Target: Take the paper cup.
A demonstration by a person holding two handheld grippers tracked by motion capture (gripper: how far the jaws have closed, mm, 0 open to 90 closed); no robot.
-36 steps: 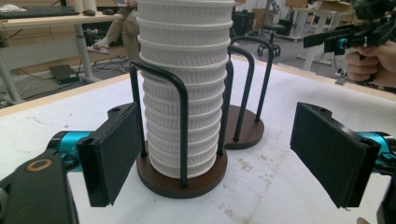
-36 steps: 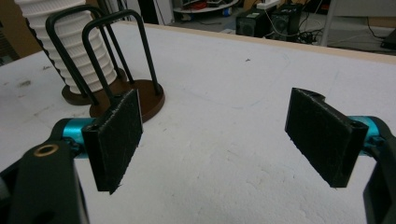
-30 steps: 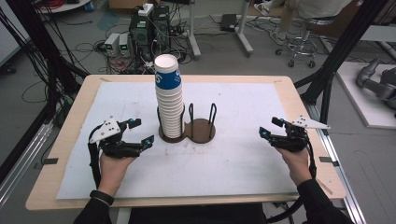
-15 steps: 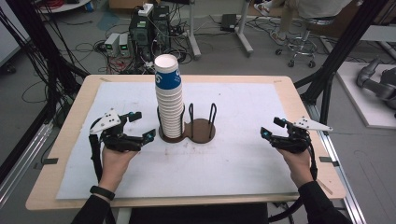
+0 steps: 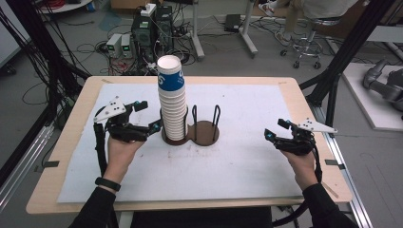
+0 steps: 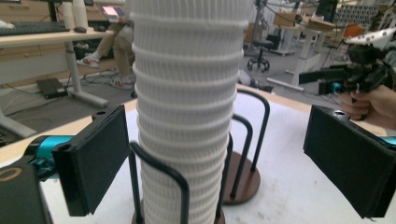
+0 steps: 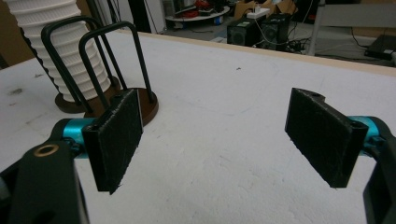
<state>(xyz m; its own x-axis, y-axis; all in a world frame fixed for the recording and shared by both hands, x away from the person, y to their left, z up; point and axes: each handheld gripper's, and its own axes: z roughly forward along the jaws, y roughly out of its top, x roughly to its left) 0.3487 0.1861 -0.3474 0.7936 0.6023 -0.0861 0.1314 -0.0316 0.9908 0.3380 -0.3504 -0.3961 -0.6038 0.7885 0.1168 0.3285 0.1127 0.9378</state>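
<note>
The left gripper (image 5: 145, 118) is right up next to the cups (image 5: 172, 99), ready to grab them. The cups stand in a tall stack in the left ring of a brown holder (image 5: 205, 134), near the middle of the counter (image 5: 247, 161). The holder's other ring has no cups in it.

The left fingers (image 6: 95, 156) have just been opening and now stand wide apart. The stack is between them, but they do not touch it. They hold nothing.

Next, I think the fingers must close on the top part of the stack and lift a cup off. They should squeeze softly, or the cups may bend or tip.

The left hand is raised a bit, pointing at the stack from the side. The right gripper (image 5: 277, 131) waits low, well apart from the holder. Its fingers (image 7: 116, 135) are partly open and hold nothing.
</note>
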